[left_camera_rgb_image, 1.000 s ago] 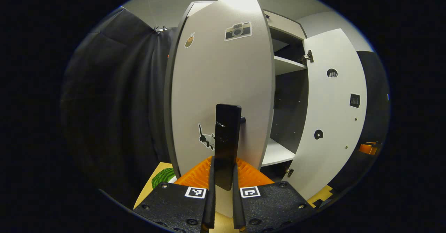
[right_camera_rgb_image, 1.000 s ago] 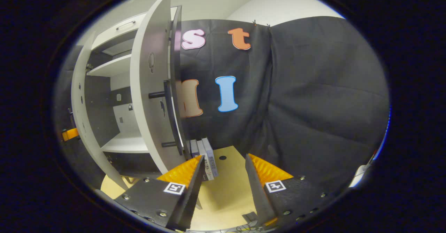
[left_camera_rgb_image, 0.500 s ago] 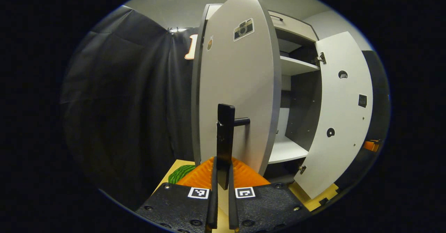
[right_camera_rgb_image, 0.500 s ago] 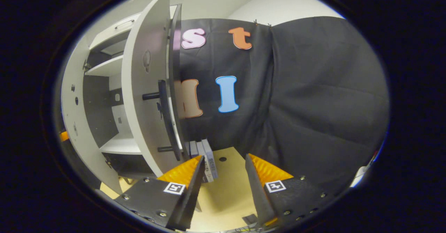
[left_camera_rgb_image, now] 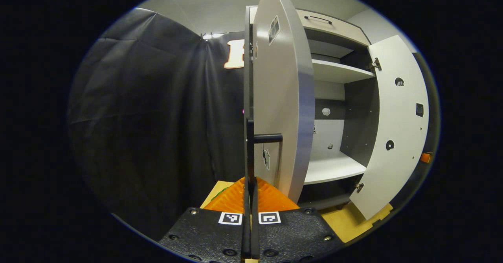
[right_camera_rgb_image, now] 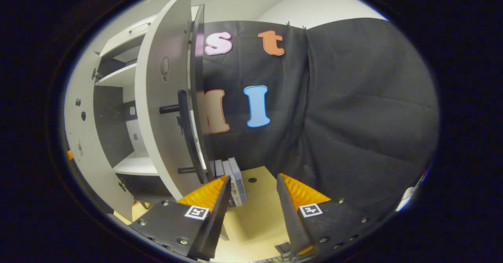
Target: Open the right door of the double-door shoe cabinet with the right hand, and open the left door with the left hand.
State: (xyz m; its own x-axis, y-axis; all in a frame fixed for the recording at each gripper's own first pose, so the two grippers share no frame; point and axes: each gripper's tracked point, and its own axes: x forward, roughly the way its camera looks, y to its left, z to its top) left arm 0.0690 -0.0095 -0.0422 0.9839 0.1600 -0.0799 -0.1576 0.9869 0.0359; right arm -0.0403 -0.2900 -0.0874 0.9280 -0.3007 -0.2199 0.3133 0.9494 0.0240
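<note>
floor [right_camera_rgb_image: 255, 216]: yellowish | on it: shoe cabinet [left_camera_rgb_image: 334, 98] (doors open), boxes [right_camera_rgb_image: 232, 176] upright beside it

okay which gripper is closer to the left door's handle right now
Left. The left gripper is shut on the left door's handle. The right gripper hangs open, off to the side near the right door, holding nothing.

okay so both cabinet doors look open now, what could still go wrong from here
1. The left gripper is shut on the left door's handle. Pulling away before it opens could yank the left door or twist the handle.
2. The right gripper is open beside the right door, close to its handle; a careless move could bump that door.
3. Books stand low near the right door's edge and could be knocked.
</note>
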